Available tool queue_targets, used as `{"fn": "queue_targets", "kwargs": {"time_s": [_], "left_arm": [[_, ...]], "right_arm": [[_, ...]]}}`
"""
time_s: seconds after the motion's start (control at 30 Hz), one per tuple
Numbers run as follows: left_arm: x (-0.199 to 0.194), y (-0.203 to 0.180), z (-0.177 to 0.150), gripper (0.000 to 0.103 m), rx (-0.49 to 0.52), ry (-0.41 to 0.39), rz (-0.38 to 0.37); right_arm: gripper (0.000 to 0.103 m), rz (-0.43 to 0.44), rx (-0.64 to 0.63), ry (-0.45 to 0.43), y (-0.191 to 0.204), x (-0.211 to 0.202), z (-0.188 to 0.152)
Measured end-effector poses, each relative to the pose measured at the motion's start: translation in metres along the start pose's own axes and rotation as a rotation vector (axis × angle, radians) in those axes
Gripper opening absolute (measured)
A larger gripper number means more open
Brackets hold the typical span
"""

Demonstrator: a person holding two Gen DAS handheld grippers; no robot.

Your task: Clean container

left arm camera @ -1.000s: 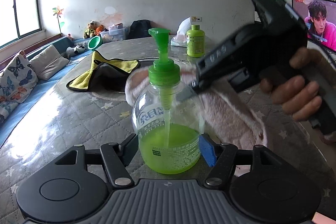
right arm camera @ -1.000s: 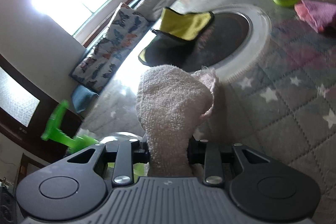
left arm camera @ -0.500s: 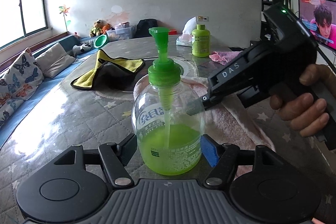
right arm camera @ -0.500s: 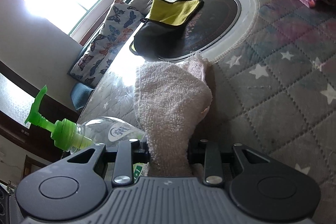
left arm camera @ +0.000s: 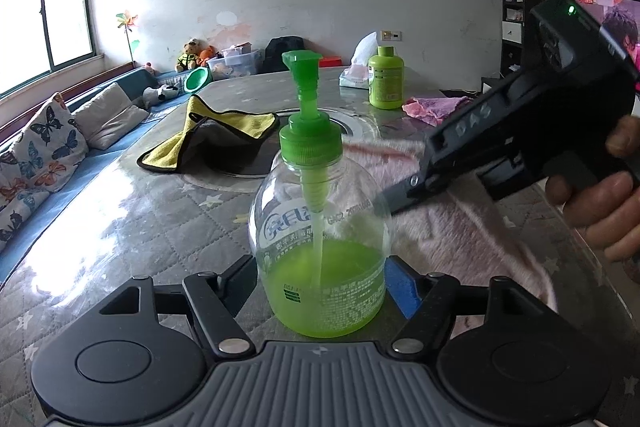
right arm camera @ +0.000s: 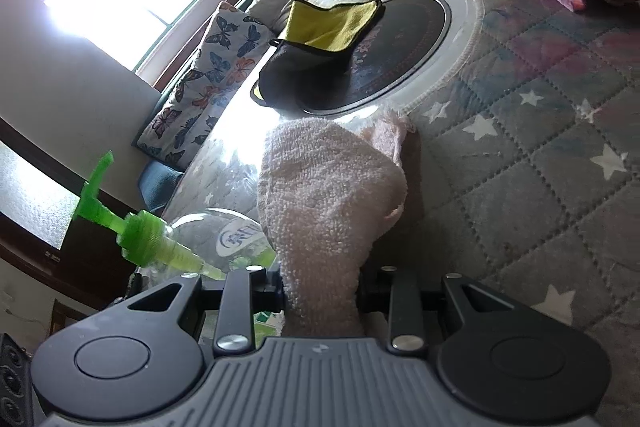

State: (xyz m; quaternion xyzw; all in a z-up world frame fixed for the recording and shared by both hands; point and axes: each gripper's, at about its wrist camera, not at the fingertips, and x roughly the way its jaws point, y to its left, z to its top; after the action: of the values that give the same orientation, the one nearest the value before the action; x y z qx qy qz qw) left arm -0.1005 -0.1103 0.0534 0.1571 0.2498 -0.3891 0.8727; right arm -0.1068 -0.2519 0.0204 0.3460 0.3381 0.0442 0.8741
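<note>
A clear pump bottle (left arm camera: 322, 247) with a green pump head and green liquid in its lower half stands upright on the quilted table, and my left gripper (left arm camera: 322, 285) is shut on its base. In the left wrist view the right gripper (left arm camera: 404, 193) comes in from the right, held by a hand (left arm camera: 604, 203), its tip against the bottle's right shoulder. It is shut on a pale pink towel (right arm camera: 328, 195) that drapes behind the bottle (right arm camera: 224, 239) and onto the table. The towel hides the right gripper's fingertips.
A yellow and black cloth (left arm camera: 216, 139) lies over a round black plate (right arm camera: 400, 55) mid-table. At the far end stand a green capped bottle (left arm camera: 386, 77), a pink-purple rag (left arm camera: 436, 107) and a tissue pack (left arm camera: 358, 67). A sofa with cushions (left arm camera: 44, 143) runs along the left.
The right gripper with the pink towel has slid lower along the bottle's right side, from near the pump collar toward the shoulder. The bottle stays in the left gripper.
</note>
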Motion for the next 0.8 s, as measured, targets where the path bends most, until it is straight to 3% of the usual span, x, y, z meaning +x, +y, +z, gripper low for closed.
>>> {"fn": "queue_targets", "kwargs": {"time_s": [0.53, 0.8], "left_arm": [[0.001, 0.003, 0.000, 0.073, 0.009, 0.004, -0.018], [0.003, 0.003, 0.000, 0.074, 0.004, 0.004, -0.013]], "right_arm": [[0.030, 0.040, -0.048, -0.022, 0.027, -0.004, 0.011], [0.030, -0.013, 0.002, 0.015, -0.001, 0.024, 0.014]]}}
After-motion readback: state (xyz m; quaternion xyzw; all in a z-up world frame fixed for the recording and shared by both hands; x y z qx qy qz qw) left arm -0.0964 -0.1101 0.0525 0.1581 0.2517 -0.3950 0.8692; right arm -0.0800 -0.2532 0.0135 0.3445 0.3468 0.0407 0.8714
